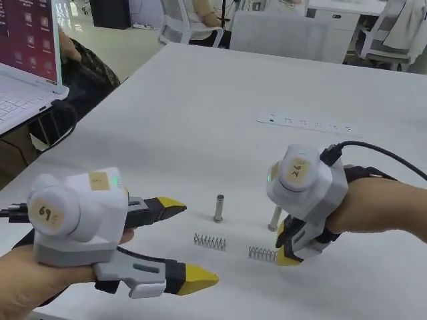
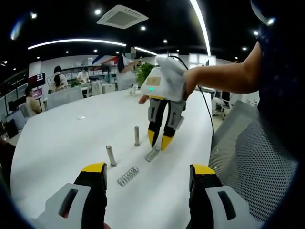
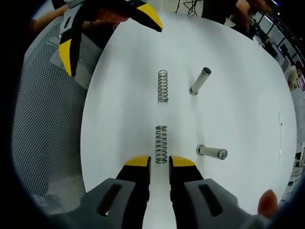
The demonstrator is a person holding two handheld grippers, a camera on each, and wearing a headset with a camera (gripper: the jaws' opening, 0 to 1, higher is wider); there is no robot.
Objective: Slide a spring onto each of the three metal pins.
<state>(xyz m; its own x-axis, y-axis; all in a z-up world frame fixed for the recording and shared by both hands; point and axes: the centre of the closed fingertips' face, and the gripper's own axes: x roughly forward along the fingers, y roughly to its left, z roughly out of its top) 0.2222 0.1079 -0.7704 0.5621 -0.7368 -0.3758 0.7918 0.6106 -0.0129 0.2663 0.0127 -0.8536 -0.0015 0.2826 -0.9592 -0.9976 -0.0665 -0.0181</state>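
L gripper [image 2: 149,168] nearest, jaws wide open, nothing held. Just ahead, 2 springs lie flat on bench [image 1: 200,120]: left spring [image 1: 209,241] loose, right spring [image 1: 262,253] w/ one end between R gripper [image 3: 160,161] jaws, only narrowly apart. Behind them, left pin [image 1: 219,208] & right pin [image 1: 275,219] stand upright, bare.

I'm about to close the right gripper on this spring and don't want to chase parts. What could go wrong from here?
The right gripper straddles only the near end of the spring, so closing there may tilt or flick it across the smooth table. The upright pin stands close beside the gripper; a sideways drift could knock it over.
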